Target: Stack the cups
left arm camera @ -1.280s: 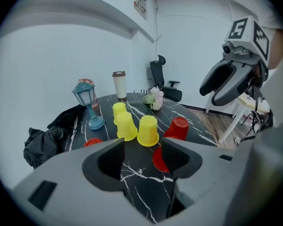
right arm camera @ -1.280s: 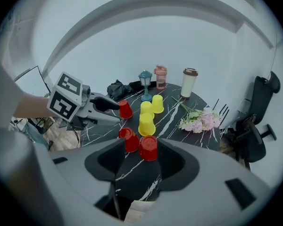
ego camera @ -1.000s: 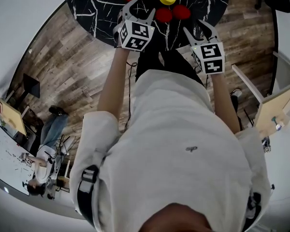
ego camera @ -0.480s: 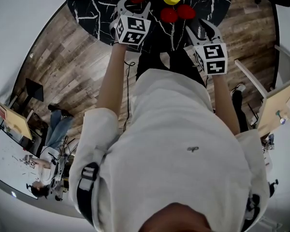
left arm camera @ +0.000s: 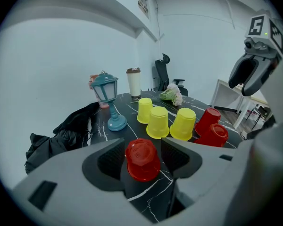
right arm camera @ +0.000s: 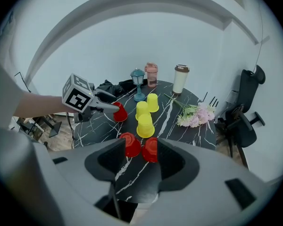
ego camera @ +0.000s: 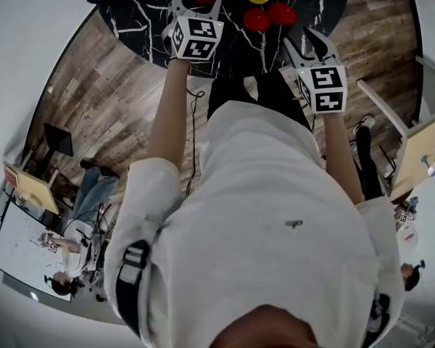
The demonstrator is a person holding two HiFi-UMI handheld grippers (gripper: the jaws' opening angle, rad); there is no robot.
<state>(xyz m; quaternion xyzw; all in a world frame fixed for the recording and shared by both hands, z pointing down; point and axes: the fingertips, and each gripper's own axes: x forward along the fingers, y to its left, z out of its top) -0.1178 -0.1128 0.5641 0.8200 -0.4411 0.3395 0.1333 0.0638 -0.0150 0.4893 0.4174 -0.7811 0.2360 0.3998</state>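
Note:
Several cups stand upside down on the black marble table [ego camera: 141,17]. In the left gripper view one red cup [left arm camera: 142,159] sits between the open jaws of my left gripper [ego camera: 196,3], with its sides close to the pads; I see no squeeze. Beyond it stand three yellow cups [left arm camera: 158,122] and two red cups [left arm camera: 211,132] side by side. My right gripper [ego camera: 305,46] hovers open over the table's near edge, and that red pair [right arm camera: 139,146] shows past its jaws with nothing gripped. The right gripper view also shows the left gripper's fingers [right arm camera: 108,107] at the lone red cup [right arm camera: 120,113].
At the table's far side stand a teal lantern [left arm camera: 108,102], a pink bottle [right arm camera: 151,74], a lidded paper cup [left arm camera: 133,82] and a bunch of flowers [right arm camera: 195,114]. A black garment [left arm camera: 61,131] lies at the left edge. An office chair [right arm camera: 245,112] stands behind the table.
My left gripper has moved forward over the table and now brackets the lone red cup. The right gripper has stayed roughly in place. No cup has moved.

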